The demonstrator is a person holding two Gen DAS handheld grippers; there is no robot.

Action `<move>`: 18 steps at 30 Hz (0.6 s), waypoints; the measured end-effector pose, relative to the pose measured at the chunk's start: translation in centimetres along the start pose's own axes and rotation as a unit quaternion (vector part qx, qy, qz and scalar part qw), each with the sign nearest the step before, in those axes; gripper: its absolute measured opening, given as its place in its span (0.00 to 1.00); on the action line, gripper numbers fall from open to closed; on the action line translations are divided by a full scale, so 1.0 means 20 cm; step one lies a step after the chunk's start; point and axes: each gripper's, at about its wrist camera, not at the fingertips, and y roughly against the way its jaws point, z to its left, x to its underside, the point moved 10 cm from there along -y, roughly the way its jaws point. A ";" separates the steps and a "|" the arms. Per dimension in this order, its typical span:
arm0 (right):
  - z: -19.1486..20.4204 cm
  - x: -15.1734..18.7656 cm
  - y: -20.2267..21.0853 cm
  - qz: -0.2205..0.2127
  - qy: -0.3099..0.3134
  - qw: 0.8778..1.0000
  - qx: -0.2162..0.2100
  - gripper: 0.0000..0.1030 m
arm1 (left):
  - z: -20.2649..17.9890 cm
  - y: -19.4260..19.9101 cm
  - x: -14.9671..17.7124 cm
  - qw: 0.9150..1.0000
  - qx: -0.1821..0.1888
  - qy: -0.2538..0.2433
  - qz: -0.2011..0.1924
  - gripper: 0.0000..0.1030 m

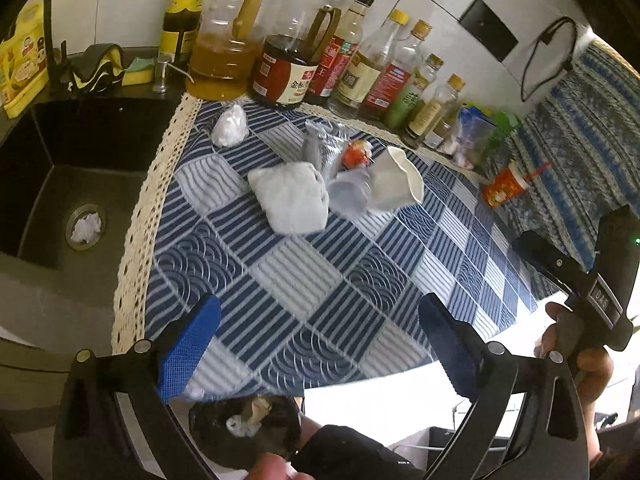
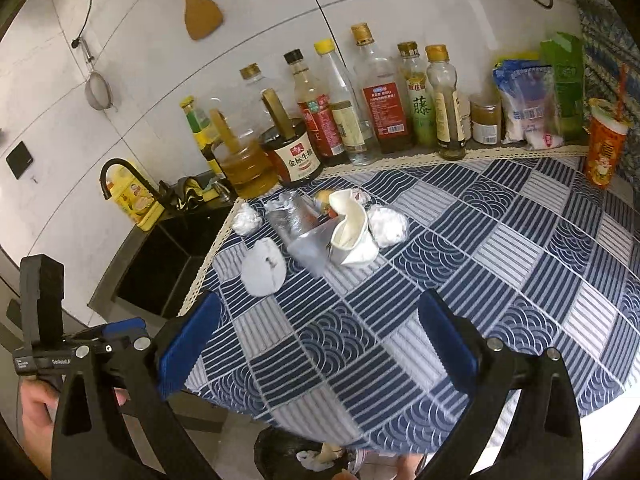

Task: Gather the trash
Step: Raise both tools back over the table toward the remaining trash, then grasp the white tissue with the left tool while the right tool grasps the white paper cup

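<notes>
Trash lies in a heap on the blue patterned cloth: a folded white tissue, a crushed white paper cup, a clear plastic wrapper, a small orange wrapper and a tissue ball. The heap also shows in the right wrist view: cup, tissue. A black bin with scraps sits below the counter edge. My left gripper is open and empty, near the front edge. My right gripper is open and empty, short of the heap.
A black sink with a tissue in its drain lies left. Several sauce and oil bottles line the back wall. An orange drink cup with a straw stands at the far right.
</notes>
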 end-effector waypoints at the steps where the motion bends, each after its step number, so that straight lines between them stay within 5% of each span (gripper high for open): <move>1: -0.02 -0.02 -0.03 0.002 0.002 1.000 -0.001 0.95 | 0.00 -0.02 -0.02 1.000 -0.003 0.000 0.001 0.93; 18: -0.17 -0.13 -0.56 0.074 0.010 0.997 -0.025 0.95 | 0.12 -0.51 -0.27 0.997 -0.055 0.029 0.043 0.93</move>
